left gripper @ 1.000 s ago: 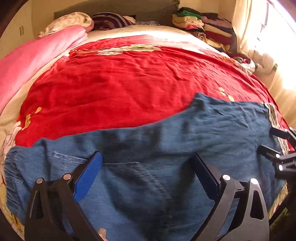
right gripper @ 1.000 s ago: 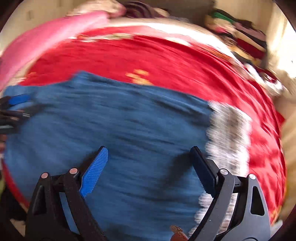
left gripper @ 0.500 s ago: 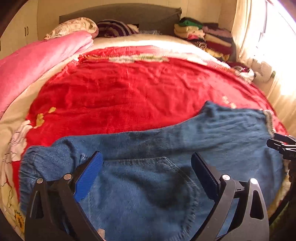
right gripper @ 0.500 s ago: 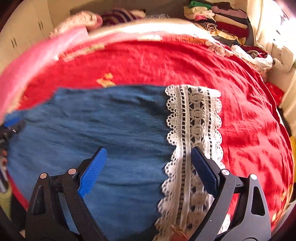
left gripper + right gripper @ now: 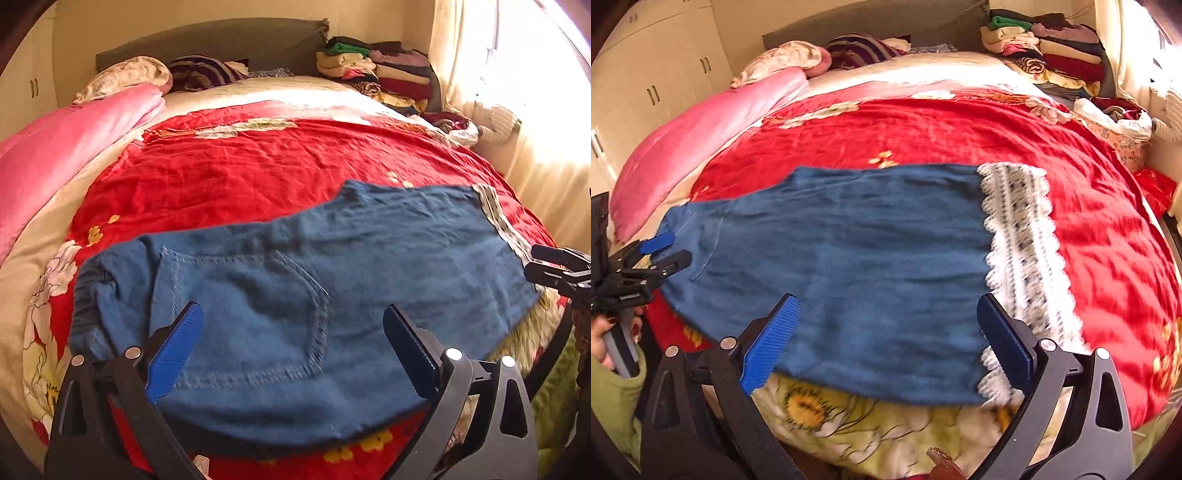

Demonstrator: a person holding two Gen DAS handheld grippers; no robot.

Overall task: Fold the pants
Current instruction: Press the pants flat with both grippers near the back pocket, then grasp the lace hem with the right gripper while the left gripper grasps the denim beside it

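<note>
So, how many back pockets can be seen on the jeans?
1: a stitched back pocket on the jeans, just ahead of the left gripper. Another may be folded underneath.

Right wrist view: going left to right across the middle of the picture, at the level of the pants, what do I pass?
Left gripper at the waistband end → blue denim pants → white lace cuff → bare red bedspread.
</note>
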